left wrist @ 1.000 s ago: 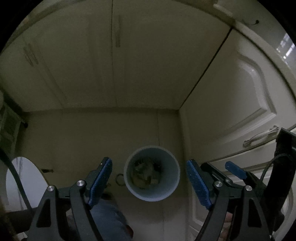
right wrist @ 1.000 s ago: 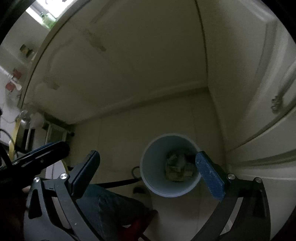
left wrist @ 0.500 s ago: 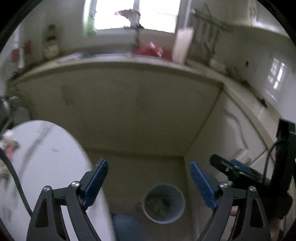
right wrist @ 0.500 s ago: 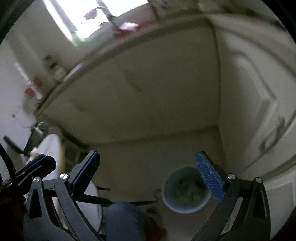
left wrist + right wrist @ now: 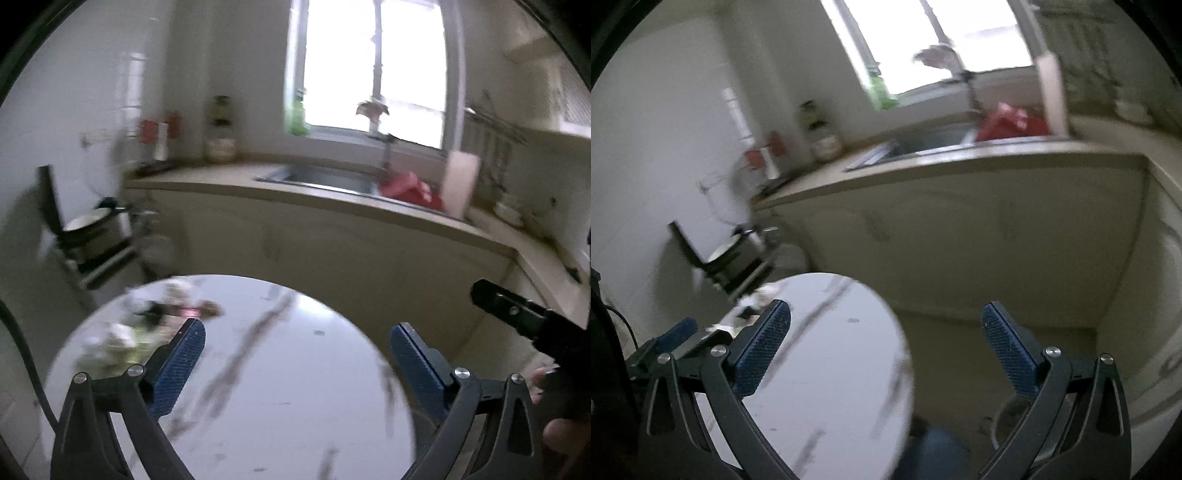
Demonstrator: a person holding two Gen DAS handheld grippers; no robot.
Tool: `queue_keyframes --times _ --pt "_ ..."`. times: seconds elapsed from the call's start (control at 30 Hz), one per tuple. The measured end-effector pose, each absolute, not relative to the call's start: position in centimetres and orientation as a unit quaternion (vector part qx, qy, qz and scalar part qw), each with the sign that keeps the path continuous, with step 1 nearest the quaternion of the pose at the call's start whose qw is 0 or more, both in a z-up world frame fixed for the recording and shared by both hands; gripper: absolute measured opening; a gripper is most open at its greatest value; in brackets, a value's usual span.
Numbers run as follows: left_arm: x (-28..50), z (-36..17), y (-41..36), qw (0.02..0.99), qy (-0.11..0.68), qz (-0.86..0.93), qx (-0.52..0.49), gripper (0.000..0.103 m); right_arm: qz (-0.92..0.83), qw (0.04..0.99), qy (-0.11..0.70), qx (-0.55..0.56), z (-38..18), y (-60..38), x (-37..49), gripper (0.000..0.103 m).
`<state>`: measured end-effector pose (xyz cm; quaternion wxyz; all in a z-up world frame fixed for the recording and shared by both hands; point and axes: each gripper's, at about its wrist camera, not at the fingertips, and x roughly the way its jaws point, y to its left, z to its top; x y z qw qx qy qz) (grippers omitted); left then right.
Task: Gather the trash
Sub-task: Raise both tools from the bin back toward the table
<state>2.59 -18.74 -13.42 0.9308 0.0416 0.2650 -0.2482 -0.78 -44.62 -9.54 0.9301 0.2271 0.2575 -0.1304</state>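
A blurred heap of crumpled trash (image 5: 147, 325) lies at the far left of a round white marble table (image 5: 288, 387); it also shows in the right wrist view (image 5: 757, 299). My left gripper (image 5: 295, 365) is open and empty above the table, right of the trash. My right gripper (image 5: 886, 354) is open and empty over the table's right edge. The rim of the trash bin (image 5: 1008, 417) on the floor shows behind the right finger. The right gripper's tip (image 5: 517, 310) shows in the left wrist view, and the left gripper (image 5: 676, 332) in the right wrist view.
A kitchen counter (image 5: 332, 199) with a steel sink (image 5: 325, 177), a red cloth (image 5: 410, 190) and a window lies ahead. A low rack with a pot (image 5: 88, 229) stands at the left. Cream cabinets (image 5: 997, 236) close the corner. A knee in jeans (image 5: 934, 454) is below.
Both grippers have swung up from over the floor bin to the table and counter. The bin has dropped almost out of view. Both stay open and empty.
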Motion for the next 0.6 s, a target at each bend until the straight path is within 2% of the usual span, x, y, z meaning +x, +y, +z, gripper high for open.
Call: queue_keyframes --times 0.37,0.6 --pt "-2.4 -13.2 -5.5 0.965 0.237 -0.114 -0.004 0.101 -0.027 0.956 0.257 0.136 -6.1 -30.9 5.8 0.103" --pt "-3.1 -12.4 -3.2 0.969 0.237 -0.063 -0.02 0.101 0.014 0.96 0.263 0.093 -5.9 -25.2 8.7 0.103"
